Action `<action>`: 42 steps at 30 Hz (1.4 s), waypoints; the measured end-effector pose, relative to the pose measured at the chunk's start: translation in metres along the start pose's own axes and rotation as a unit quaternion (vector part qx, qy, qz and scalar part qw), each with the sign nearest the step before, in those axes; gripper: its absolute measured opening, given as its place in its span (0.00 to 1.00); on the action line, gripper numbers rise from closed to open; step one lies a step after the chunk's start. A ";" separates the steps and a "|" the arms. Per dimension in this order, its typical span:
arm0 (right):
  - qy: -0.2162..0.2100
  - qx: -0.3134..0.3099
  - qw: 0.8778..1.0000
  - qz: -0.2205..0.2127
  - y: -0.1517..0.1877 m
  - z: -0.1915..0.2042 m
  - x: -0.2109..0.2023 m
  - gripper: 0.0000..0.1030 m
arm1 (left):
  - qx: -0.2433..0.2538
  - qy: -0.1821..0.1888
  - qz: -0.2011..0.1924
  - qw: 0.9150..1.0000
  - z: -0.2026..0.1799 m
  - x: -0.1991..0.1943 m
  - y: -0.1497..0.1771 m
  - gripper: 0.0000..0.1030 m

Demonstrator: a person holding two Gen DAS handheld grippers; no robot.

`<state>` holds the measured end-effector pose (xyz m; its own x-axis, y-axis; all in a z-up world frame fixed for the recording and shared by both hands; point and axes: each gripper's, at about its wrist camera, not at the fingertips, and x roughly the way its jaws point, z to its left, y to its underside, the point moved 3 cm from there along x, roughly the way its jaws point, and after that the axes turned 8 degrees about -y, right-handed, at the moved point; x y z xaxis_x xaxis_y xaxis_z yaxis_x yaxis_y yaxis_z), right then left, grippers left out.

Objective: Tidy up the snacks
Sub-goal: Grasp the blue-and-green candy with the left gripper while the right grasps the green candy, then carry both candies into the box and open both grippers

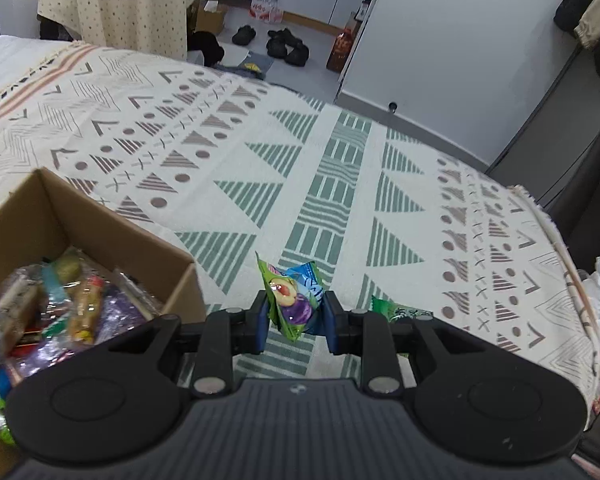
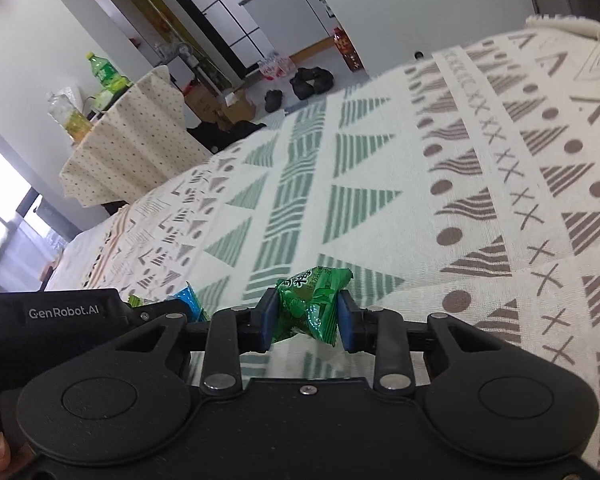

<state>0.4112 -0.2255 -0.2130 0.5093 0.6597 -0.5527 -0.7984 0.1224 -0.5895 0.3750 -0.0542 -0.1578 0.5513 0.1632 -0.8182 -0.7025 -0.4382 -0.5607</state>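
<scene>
My left gripper [image 1: 295, 316] is shut on a green and blue snack packet with a plum picture [image 1: 294, 298], held just above the patterned cloth. A cardboard box [image 1: 100, 220] with several wrapped snacks [image 1: 80, 304] stands to its left. My right gripper [image 2: 307, 320] is shut on a green snack packet [image 2: 310, 300]; this packet also shows in the left wrist view [image 1: 400, 312], just right of the left gripper. The left gripper's body [image 2: 60, 320] and its blue packet [image 2: 188, 300] show at the left of the right wrist view.
A patterned cloth [image 1: 340, 184] covers the surface, which drops off at the far and right edges. Beyond are a floor with shoes [image 1: 284, 44], a cloth-draped table [image 2: 132, 140] with bottles [image 2: 104, 76], and a white wall [image 1: 460, 60].
</scene>
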 end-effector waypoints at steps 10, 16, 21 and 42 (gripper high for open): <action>-0.007 -0.027 0.999 -0.018 0.000 0.041 -0.027 0.30 | -0.009 0.002 -0.030 1.000 0.030 -0.053 -0.007 0.26; -0.012 -0.042 0.999 -0.028 0.003 0.063 -0.043 0.30 | -0.015 -0.006 -0.046 0.999 0.058 -0.080 -0.010 0.26; -0.019 -0.061 0.997 -0.032 0.007 0.083 -0.049 0.30 | -0.023 -0.011 -0.053 0.998 0.079 -0.096 -0.011 0.26; -0.039 -0.103 0.993 -0.034 0.037 0.153 -0.062 0.30 | -0.045 -0.009 -0.018 0.999 0.151 -0.122 0.013 0.26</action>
<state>0.3011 -0.1484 -0.1111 0.5259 0.7122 -0.4650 -0.6772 0.0198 -0.7355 0.2308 0.0541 -0.0847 0.5668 0.1949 -0.8004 -0.6391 -0.5090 -0.5765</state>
